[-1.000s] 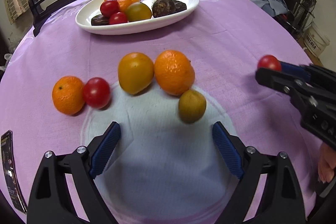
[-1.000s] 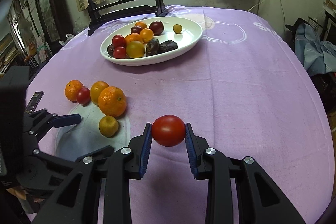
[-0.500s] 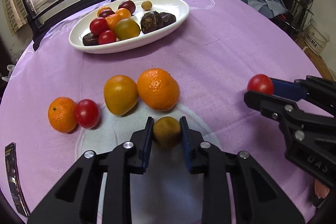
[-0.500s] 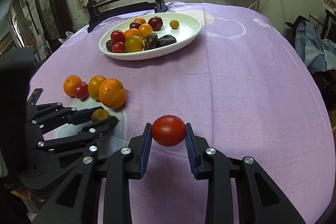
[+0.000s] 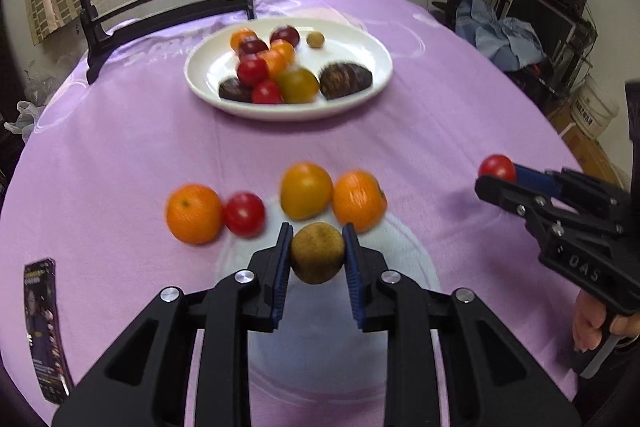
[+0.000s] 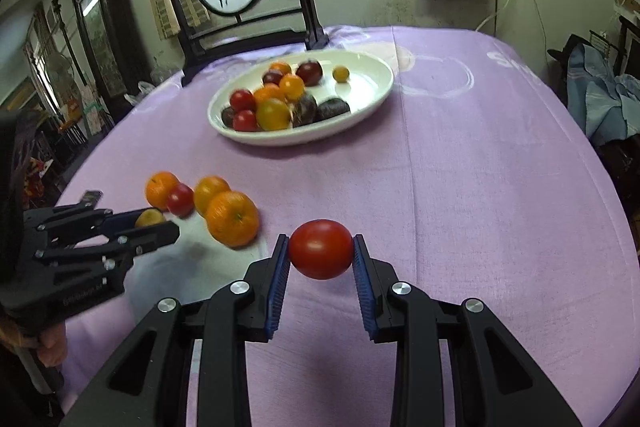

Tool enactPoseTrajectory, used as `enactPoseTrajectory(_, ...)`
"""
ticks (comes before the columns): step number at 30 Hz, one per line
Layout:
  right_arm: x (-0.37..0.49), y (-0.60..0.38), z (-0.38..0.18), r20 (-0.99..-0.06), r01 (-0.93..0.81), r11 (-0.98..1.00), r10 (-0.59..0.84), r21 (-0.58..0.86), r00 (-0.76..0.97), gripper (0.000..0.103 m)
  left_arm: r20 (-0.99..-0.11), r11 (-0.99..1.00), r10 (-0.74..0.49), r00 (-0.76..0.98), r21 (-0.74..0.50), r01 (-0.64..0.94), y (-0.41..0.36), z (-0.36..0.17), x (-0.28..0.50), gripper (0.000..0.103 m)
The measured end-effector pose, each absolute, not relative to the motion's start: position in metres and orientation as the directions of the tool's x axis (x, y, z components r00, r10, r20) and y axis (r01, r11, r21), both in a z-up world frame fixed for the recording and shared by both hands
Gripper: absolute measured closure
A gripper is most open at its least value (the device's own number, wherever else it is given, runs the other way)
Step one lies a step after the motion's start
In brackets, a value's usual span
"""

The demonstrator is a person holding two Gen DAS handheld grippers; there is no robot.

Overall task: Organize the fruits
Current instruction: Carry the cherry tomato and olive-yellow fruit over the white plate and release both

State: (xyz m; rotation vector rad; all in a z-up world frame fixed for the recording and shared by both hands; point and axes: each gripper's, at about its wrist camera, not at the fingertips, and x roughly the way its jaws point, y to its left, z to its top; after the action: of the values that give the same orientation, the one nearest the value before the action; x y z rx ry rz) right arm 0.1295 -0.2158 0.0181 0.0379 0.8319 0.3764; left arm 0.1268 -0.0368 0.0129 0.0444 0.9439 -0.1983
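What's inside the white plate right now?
The white plate holds red tomatoes, small oranges, a yellow tomato and dark fruits. Anything beneath the pile is hidden.

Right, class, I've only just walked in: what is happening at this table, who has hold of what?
A person is sorting fruit with two hand-held grippers. The left gripper is shut on a small brownish-green fruit; the right gripper is shut on a red tomato, clear of the purple cloth. Two oranges, a yellow-orange fruit and another tomato lie loose on the cloth. The white dish farther back already holds a pile of mixed fruit.
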Motion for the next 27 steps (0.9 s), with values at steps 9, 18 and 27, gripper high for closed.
enactPoseTrajectory(9,0.164,-0.192,0.065,-0.643,-0.367,0.923,0.350,0.113,0.681,0.071,-0.772,0.990,-0.123,0.624,-0.048,0.135,-0.022,0.058,0.199,0.079)
enactPoseTrajectory(18,0.235,-0.160,0.058,-0.655,-0.348,0.935,0.306,0.071,0.691,0.071,-0.783,0.998,-0.067,0.618,-0.039,0.058,-0.015,0.044,0.268,0.079)
enactPoseTrajectory(27,0.289,-0.146,0.022,-0.715,-0.293,0.949,0.284,0.115,0.639,0.071,-0.803,1.000,-0.028,0.596,-0.026,0.012,-0.016,0.022,0.317,0.078)
